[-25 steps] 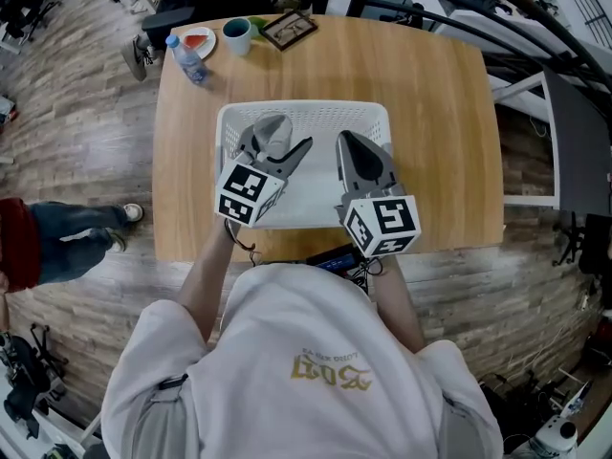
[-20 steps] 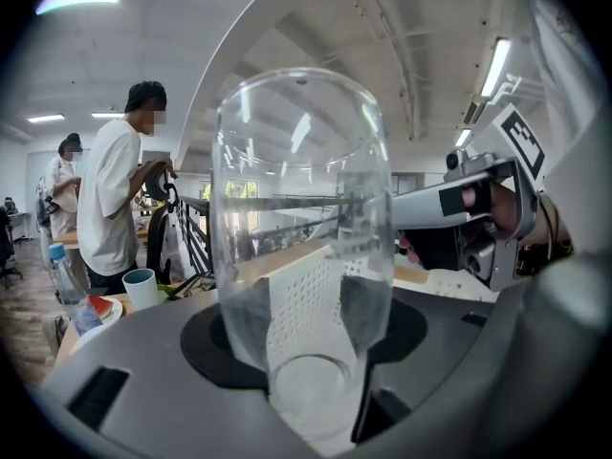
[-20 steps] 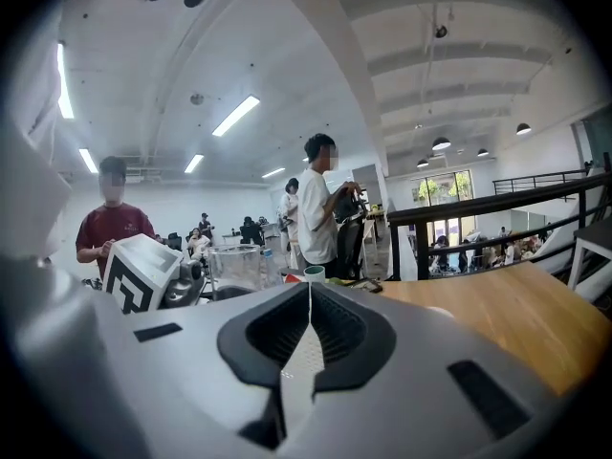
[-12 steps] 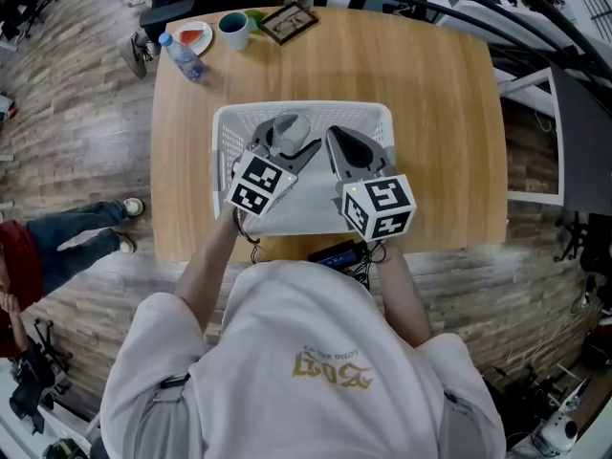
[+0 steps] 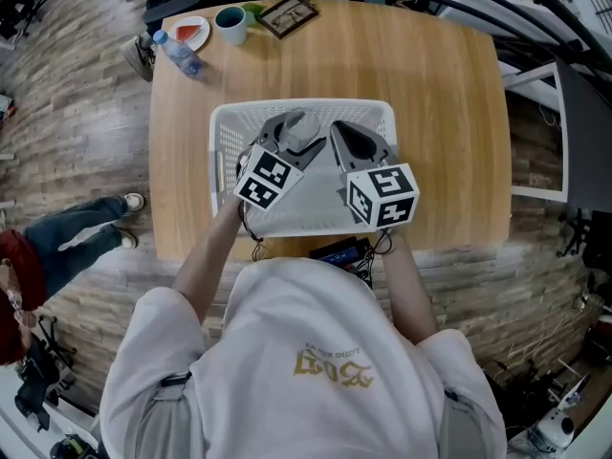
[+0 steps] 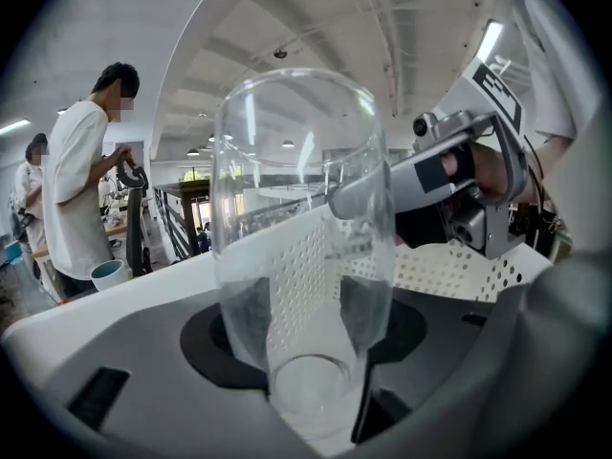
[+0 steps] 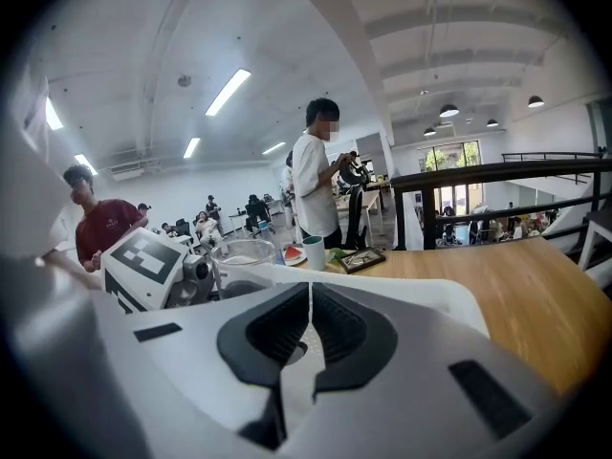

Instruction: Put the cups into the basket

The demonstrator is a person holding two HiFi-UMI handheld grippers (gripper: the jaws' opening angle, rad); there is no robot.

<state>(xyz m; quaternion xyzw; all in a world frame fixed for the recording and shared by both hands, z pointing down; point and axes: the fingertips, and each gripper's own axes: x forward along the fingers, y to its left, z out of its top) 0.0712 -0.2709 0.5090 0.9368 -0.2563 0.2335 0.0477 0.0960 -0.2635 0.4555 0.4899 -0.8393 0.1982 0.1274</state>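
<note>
Right now my left gripper [image 6: 306,347] has its jaws closed on a clear glass cup [image 6: 301,189], gripped low on its body and upright between the pads. My right gripper [image 7: 308,325] has its jaws pressed together with nothing between them. Both hang over the white basket [image 5: 304,108] in the middle of the table [image 5: 449,113], the glass within its walls near the far side. I judge this the placing step: lower until the base rests on the basket floor, then part the jaws. A teal cup [image 5: 230,24] waits at the table's far left corner.
</note>
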